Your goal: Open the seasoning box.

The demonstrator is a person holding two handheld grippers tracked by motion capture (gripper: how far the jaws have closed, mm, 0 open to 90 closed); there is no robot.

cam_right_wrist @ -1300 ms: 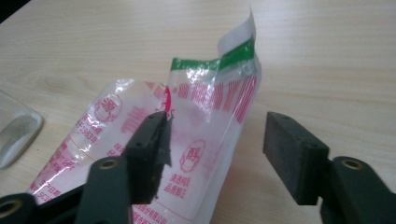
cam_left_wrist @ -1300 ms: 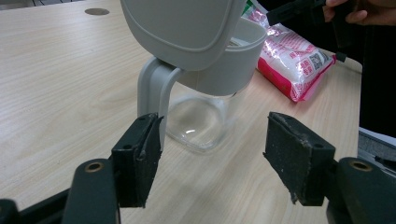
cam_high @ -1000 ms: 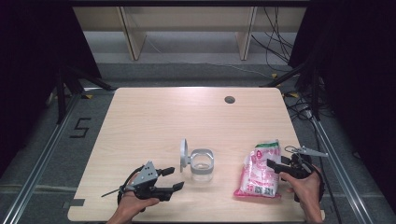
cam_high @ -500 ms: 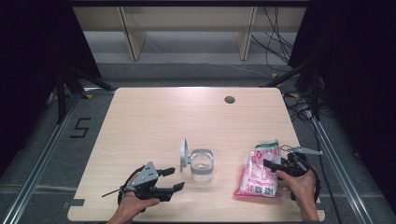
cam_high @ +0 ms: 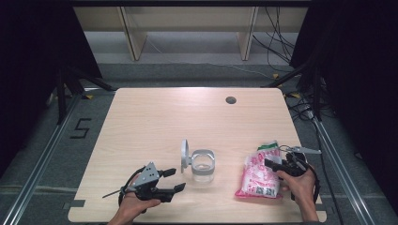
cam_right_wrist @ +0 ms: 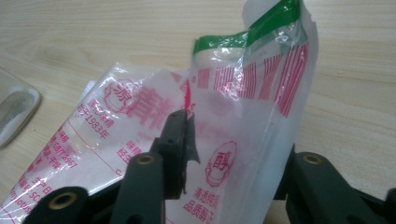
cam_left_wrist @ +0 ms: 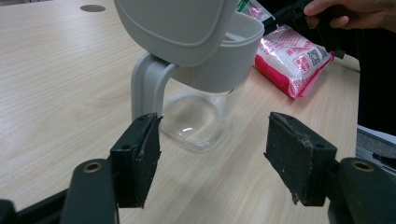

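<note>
**Pink-printed bag taken between right claw's jaws, lidded jar standing mid-worktop**

Pink and white plastic, with a green strip at its top, makes up the bag [cam_high: 259, 174] seen at the lower right of the high view, lying on the pale wooden worktop [cam_high: 155, 122]. The right claw [cam_high: 271, 163] is set against the bag's right edge. In the right gripper view the bag [cam_right_wrist: 224, 116] is seen raised between the two black jaws, one jaw in front of the film and the other behind it, so the bag is grasped.

The left claw [cam_high: 172, 180] is held at the lower left of the high view with its jaws spread apart and nothing between them. A clear jar [cam_high: 202, 165] with a grey collar stands just right of it, near the middle of the frame, its grey hinged lid [cam_high: 184, 154] swung upright. In the left gripper view the jar [cam_left_wrist: 198, 109] is seen beyond the parted jaws, untouched, with the bag [cam_left_wrist: 294, 53] at the upper right.
</note>
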